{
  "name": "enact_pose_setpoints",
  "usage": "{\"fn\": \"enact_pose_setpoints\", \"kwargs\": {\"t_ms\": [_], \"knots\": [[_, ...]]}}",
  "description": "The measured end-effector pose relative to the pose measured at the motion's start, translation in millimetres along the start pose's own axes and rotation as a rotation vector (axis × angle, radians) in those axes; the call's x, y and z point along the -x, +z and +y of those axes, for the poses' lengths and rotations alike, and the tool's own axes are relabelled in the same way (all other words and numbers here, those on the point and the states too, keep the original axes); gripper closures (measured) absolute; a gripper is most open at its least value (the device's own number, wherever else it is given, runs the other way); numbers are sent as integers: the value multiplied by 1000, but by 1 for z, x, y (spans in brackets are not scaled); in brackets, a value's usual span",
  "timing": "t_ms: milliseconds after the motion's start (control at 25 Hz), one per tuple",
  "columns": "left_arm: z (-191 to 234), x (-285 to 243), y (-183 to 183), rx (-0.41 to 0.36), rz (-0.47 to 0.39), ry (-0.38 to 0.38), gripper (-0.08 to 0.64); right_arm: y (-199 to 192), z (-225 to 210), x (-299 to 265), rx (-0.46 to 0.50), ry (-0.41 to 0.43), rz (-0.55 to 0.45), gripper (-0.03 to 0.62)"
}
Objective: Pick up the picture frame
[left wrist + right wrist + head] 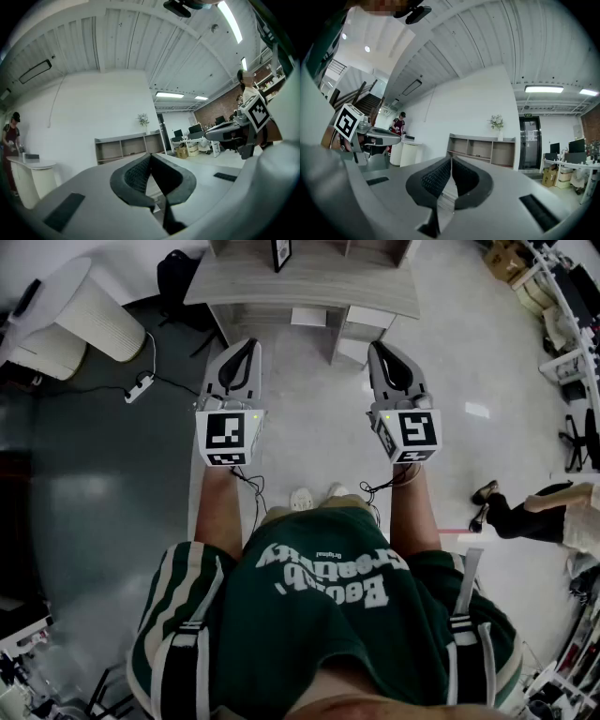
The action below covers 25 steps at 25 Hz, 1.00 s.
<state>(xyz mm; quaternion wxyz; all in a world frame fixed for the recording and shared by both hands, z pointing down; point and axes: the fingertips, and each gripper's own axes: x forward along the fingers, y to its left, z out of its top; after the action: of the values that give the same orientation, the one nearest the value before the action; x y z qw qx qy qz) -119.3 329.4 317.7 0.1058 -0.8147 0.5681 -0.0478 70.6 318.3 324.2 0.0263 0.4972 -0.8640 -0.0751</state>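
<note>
The picture frame (pixel 280 252), dark-edged, stands upright on top of a pale wooden shelf unit (pixel 309 287) at the far edge of the head view. Both grippers are held level over the floor, well short of that unit. My left gripper (pixel 248 342) is shut, its ribbed pads (pixel 137 174) meeting at the tips with nothing between them. My right gripper (pixel 379 345) is shut and empty too, its pads (pixel 438 178) pressed together. In both gripper views the shelf unit (pixel 126 147) (pixel 483 151) shows in the distance, but I cannot make out the frame there.
A white rounded counter (pixel 89 310) stands at the left, with a power strip (pixel 141 387) on the floor beside it. A person (pixel 534 517) is at the right, near office desks (pixel 567 306). Another person (pixel 399 124) stands at the counter. A small plant (pixel 497 123) tops the shelf unit.
</note>
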Motion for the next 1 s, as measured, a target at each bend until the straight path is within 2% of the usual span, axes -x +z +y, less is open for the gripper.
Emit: {"fn": "enact_pose_setpoints", "kwargs": {"t_ms": [680, 1000], "knots": [[3, -6, 3, 15, -13, -28, 543, 0, -1, -5, -7, -20, -6, 555], [-4, -19, -6, 53, 4, -37, 543, -14, -7, -5, -10, -12, 11, 555]]}}
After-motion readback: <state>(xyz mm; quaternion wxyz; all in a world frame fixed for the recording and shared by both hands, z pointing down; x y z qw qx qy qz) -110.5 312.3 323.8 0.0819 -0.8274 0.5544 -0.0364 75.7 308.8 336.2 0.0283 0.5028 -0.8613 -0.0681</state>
